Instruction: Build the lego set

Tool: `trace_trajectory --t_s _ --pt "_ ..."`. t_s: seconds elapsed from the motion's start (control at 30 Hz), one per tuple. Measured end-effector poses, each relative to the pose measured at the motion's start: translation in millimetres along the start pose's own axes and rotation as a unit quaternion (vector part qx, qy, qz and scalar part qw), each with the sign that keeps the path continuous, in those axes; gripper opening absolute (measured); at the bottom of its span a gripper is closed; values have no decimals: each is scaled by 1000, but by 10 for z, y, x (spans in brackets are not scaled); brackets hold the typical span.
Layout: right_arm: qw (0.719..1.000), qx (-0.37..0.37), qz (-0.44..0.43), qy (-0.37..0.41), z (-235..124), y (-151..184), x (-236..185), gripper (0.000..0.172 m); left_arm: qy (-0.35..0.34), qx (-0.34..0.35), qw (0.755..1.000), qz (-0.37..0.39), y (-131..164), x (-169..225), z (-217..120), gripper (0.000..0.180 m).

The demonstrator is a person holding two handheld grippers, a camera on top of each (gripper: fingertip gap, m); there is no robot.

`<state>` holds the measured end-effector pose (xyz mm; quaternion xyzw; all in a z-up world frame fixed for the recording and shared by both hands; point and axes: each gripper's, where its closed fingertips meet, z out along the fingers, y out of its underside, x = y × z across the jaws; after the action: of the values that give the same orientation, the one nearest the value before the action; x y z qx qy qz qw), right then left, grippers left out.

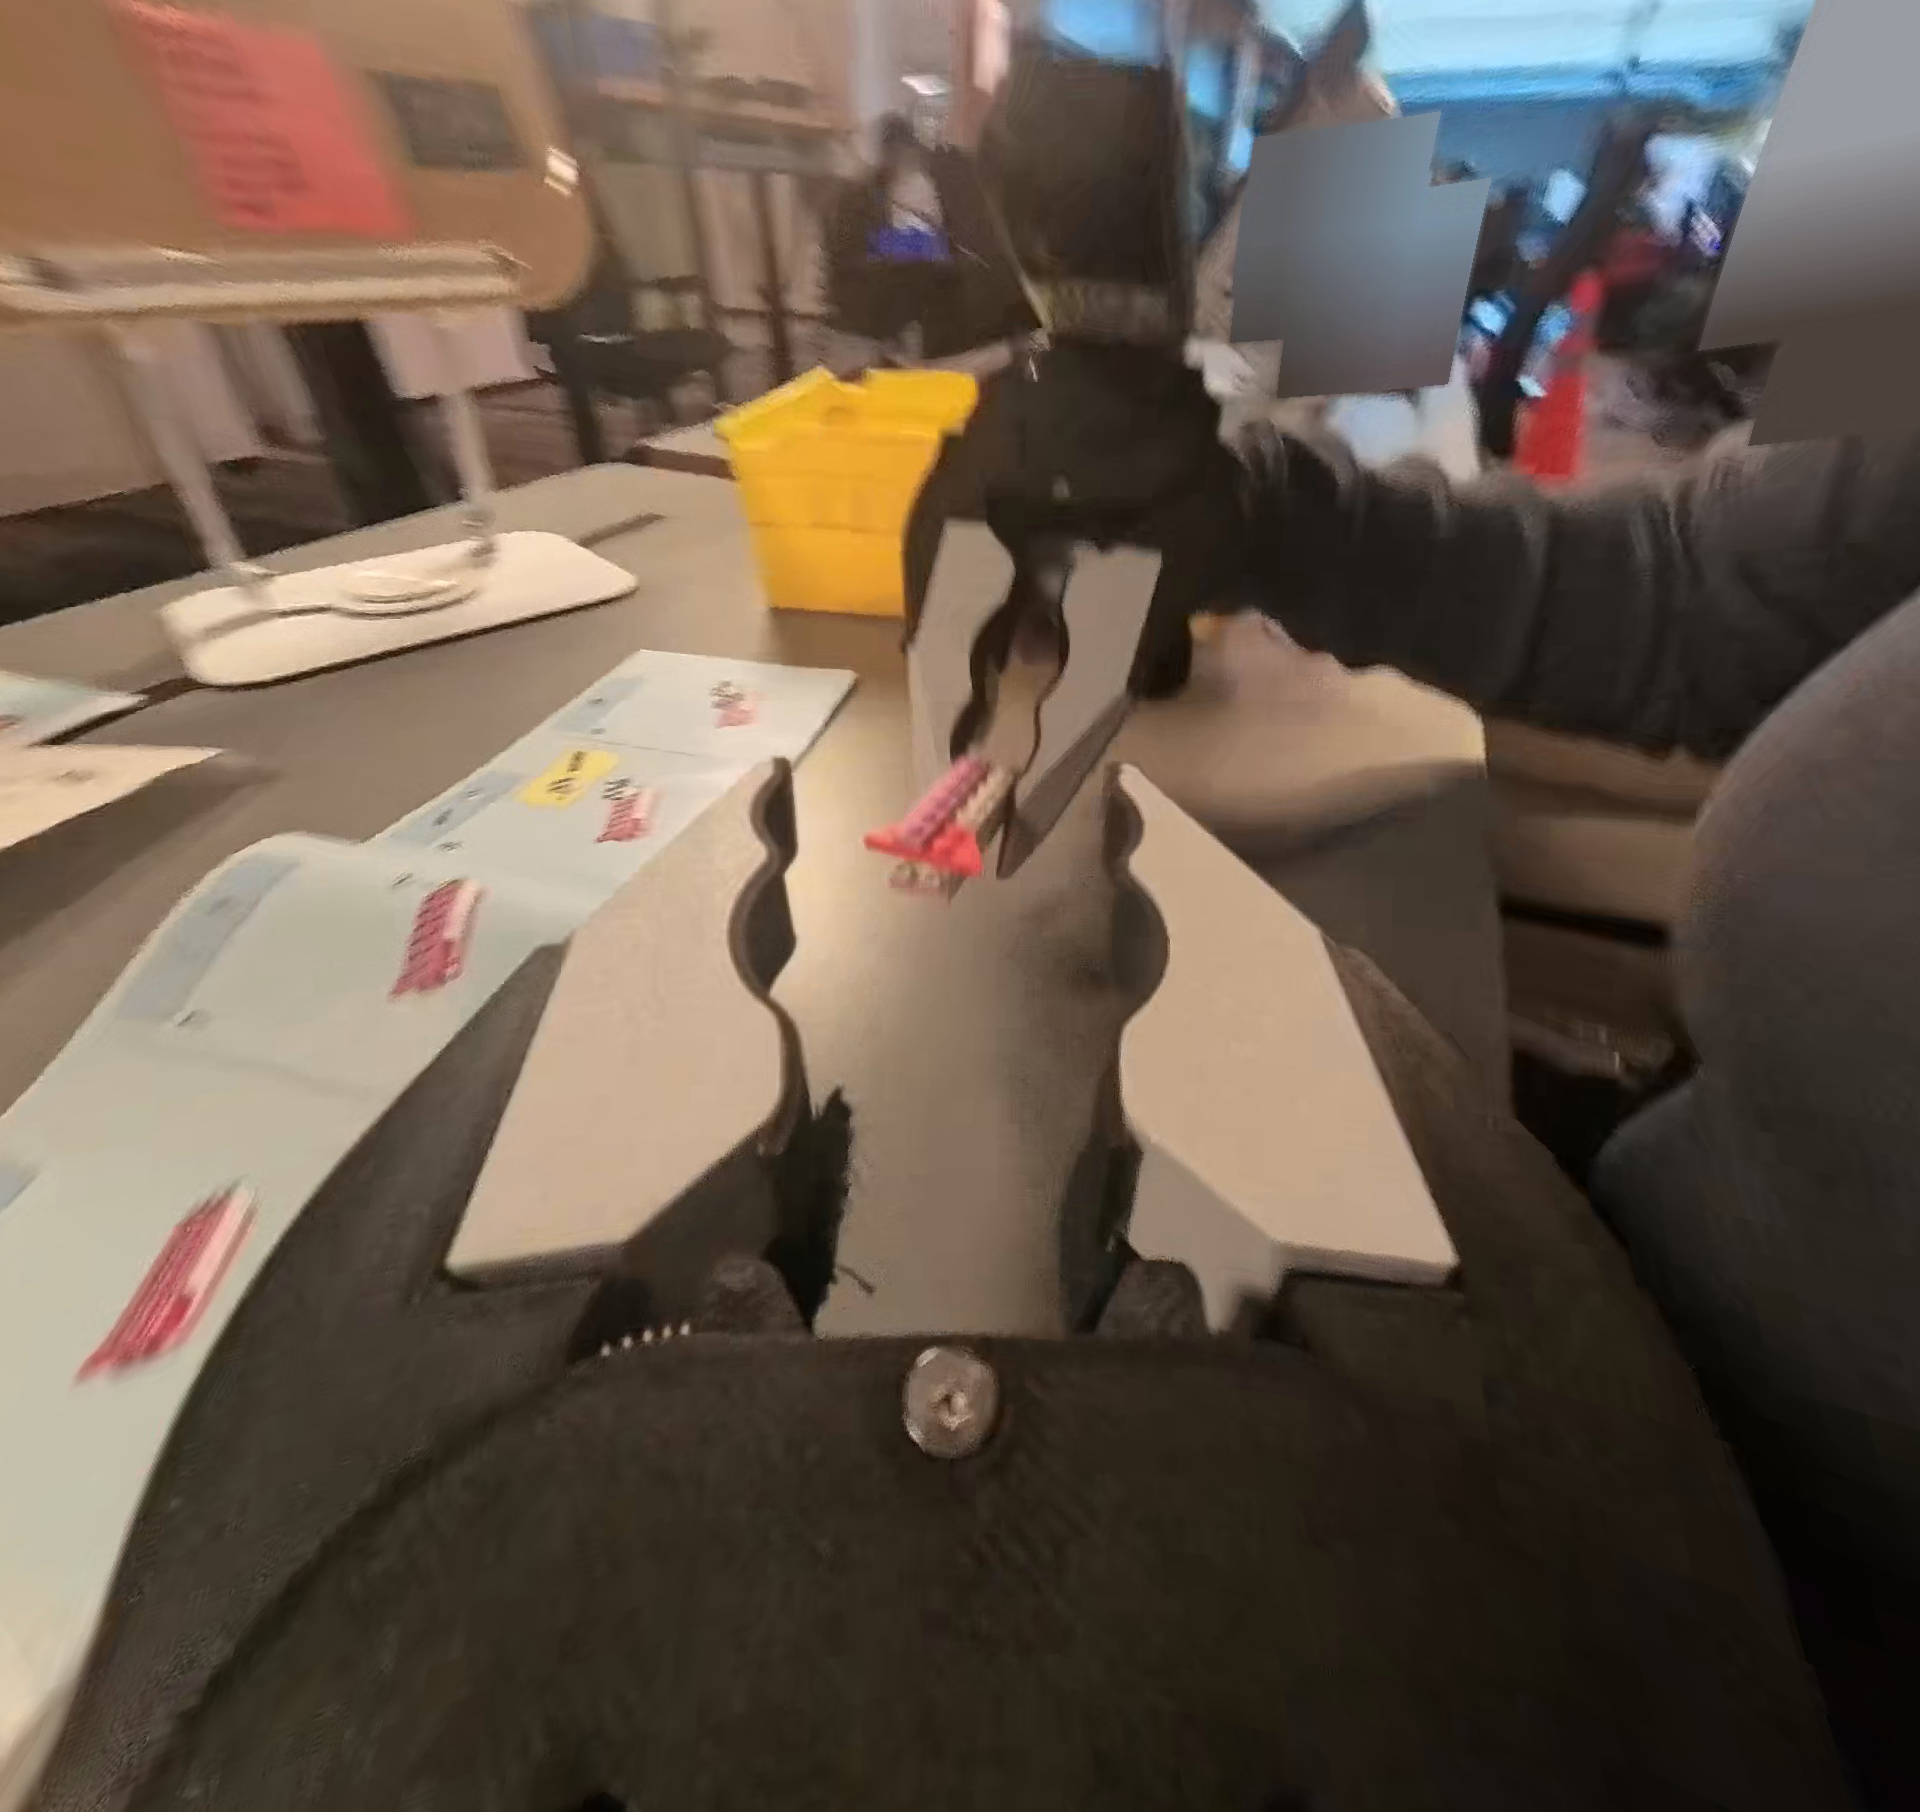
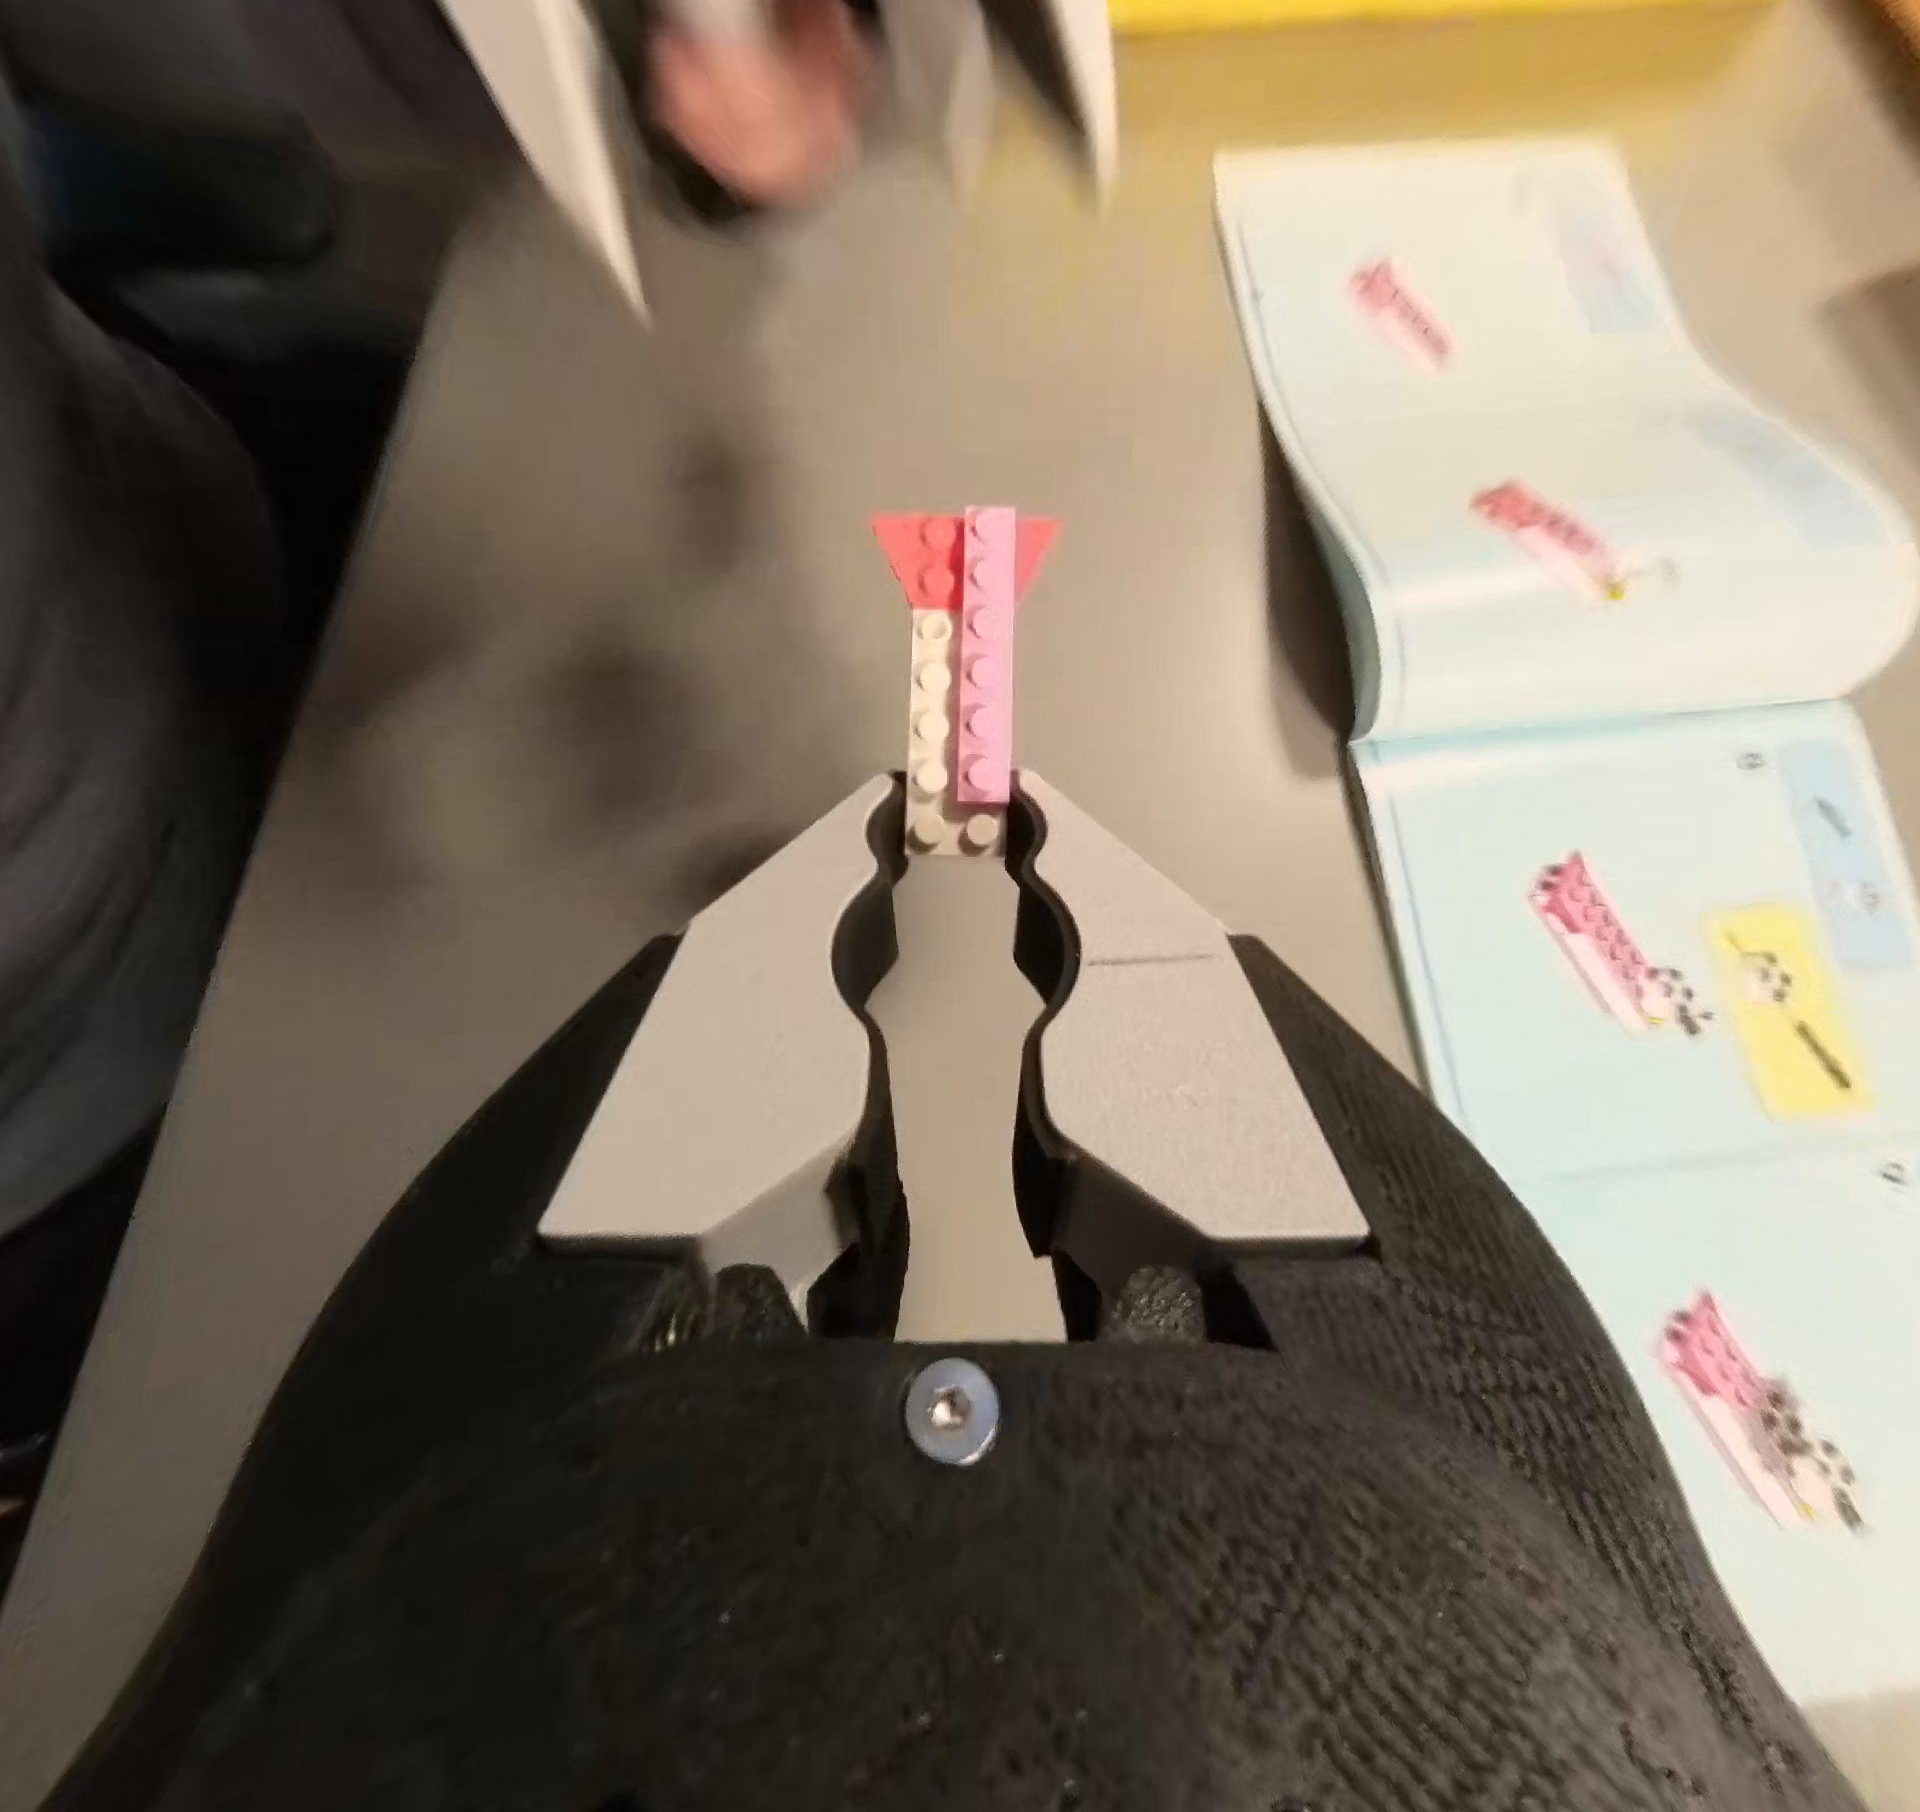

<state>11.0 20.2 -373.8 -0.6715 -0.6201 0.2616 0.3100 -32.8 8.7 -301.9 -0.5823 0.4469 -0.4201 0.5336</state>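
My right gripper [image 2: 961, 796] is shut on the near end of a small brick assembly [image 2: 961, 640]: a white plate with a pink plate on top and red wedge pieces at the far end. It holds the assembly above the grey table [image 2: 623, 619]. In the left wrist view the right gripper [image 1: 987, 806] comes down from above with the assembly [image 1: 940, 822] at its fingertips. My left gripper [image 1: 951, 780] is open and empty, just in front of the assembly's red end. It also shows blurred at the top of the right wrist view [image 2: 868, 235].
An open light-blue instruction booklet [image 1: 312, 931] lies on the table, also in the right wrist view [image 2: 1610, 827]. A yellow bin [image 1: 831, 505] stands behind the grippers. A white stand base [image 1: 395, 599] sits at the far left. A dark sleeve [image 1: 1558, 599] reaches in from the right. The tips of one gripper are about 9 cm away from the tips of the other.
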Motion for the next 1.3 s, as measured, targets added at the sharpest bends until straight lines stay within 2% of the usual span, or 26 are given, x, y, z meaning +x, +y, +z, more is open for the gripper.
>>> trace_trajectory --t_s 0.1,0.2,0.3,0.4,0.53,0.6,0.63,0.67,0.7,0.77,0.83,0.9,1.0,1.03,1.17,1.3 --pt "999 -39 -2 1 115 76 -23 16 -87 29 996 -15 -258 -36 -454 58" --pt "995 -99 -16 17 190 251 12 15 -199 31 979 -28 -442 -305 -1106 55" --pt "995 -97 -7 3 236 263 -31 15 -301 32 950 -76 -489 -644 -1827 54" --pt "996 -91 8 0 239 264 -29 15 -403 32 904 -138 -395 -936 -2474 54" --pt "997 -74 13 8 194 276 11 54 -470 60 865 -165 -312 -1064 -2995 53" --pt "999 -24 15 32 122 191 108 59 -491 50 854 -164 -249 -1101 -3138 52" --pt "998 17 16 66 64 106 231 62 -503 40 849 -160 -214 -1125 -3200 52" --pt "988 73 15 133 -33 -7 450 76 -513 29 844 -155 -186 -1150 -3253 52" --pt "968 134 10 213 -186 -118 683 86 -522 19 839 -150 -170 -1176 -3301 52" --pt "907 252 -11 336 -550 -286 935 85 -533 6 835 -138 -175 -1229 -3361 52" --pt "845 330 -30 419 -861 -346 1008 80 -532 -9 838 -122 -213 -1292 -3363 50" --pt "817 335 -42 468 -994 -309 1045 76 -513 -36 850 -109 -244 -1356 -3291 41" --pt "801 306 -60 511 -1043 -270 1098 74 -451 -106 879 -113 -200 -1438 -3062 34" --pt "798 294 -70 522 -1039 -265 1109 72 -435 -137 882 -120 -151 -1483 -2999 35" --pt "800 270 -90 529 -976 -256 1109 66 -372 -257 884 -121 70 -1662 -2769 33" --pt "801 268 -83 528 -976 -230 1125 64 -346 -349 866 -89 234 -1872 -2653 33"
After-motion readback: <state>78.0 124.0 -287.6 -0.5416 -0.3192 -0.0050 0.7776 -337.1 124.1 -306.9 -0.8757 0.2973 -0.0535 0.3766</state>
